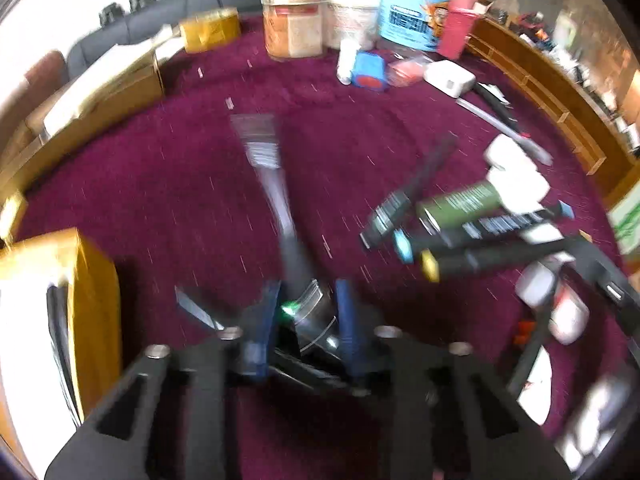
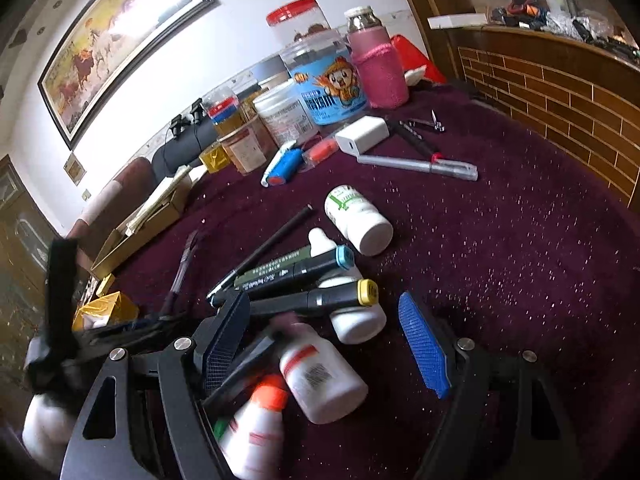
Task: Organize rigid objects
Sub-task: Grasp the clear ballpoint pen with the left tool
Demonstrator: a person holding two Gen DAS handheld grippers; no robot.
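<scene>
My left gripper [image 1: 306,300] is shut on a clear-barrelled pen [image 1: 272,196] that sticks out forward over the purple cloth; the view is blurred by motion. A pile of markers [image 1: 472,236] and white bottles [image 1: 516,176] lies to its right. My right gripper [image 2: 324,320] is open over that pile: a yellow-capped marker [image 2: 320,300], a blue-capped marker [image 2: 304,266] and white bottles [image 2: 324,380] lie between its blue fingers [image 2: 424,348]. The left gripper with its pen [image 2: 182,268] shows at left in the right wrist view.
Jars, tubs and a pink-sleeved bottle [image 2: 378,72] stand at the table's back. A white charger [image 2: 362,136], a grey pen [image 2: 420,166], a green-labelled bottle [image 2: 358,220] and a blue object [image 2: 284,166] lie mid-table. Cardboard boxes [image 1: 100,92] line the left; a gold box [image 1: 80,300] sits near left.
</scene>
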